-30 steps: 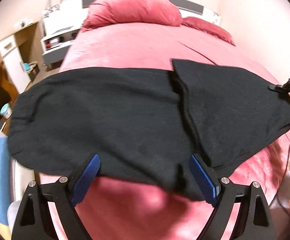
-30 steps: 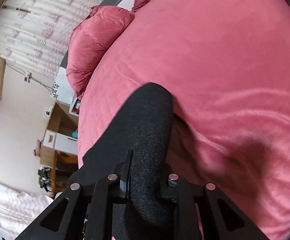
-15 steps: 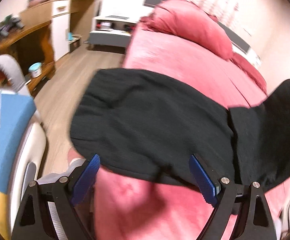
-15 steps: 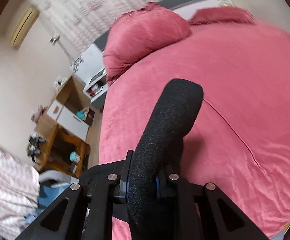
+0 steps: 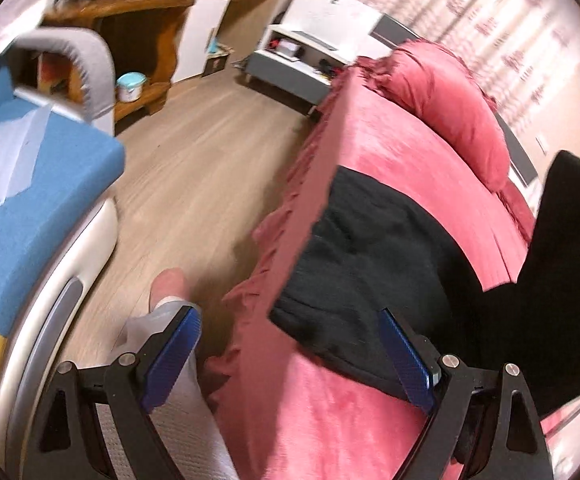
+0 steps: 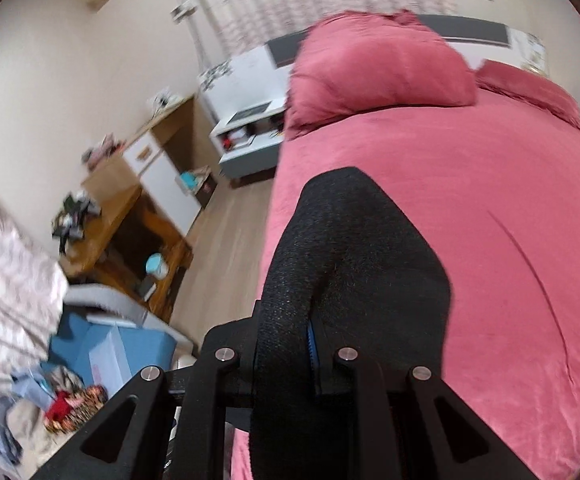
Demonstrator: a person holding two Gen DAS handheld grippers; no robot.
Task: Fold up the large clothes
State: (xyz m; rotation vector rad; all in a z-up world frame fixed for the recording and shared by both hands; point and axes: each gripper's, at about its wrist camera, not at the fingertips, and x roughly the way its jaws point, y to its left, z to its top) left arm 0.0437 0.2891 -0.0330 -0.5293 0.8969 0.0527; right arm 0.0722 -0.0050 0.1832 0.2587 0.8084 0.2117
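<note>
Between the right gripper's (image 6: 286, 344) clamped fingers a black garment (image 6: 354, 248) bulges upward, while the left gripper's (image 5: 290, 356) fingers stand apart, holding nothing.

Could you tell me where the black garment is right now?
The black garment lies at the pink bed's near edge, one end pinched in the right hand-held gripper.

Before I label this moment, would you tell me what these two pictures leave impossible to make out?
- Left wrist view: the black garment is cut off at the right edge, so its full shape is unknown.
- Right wrist view: the fabric fold hides the right tongs tips and the bed behind.
- Left wrist view: items on the wooden shelf are blurred.
- The left tongs hang open beside the bed edge.
</note>
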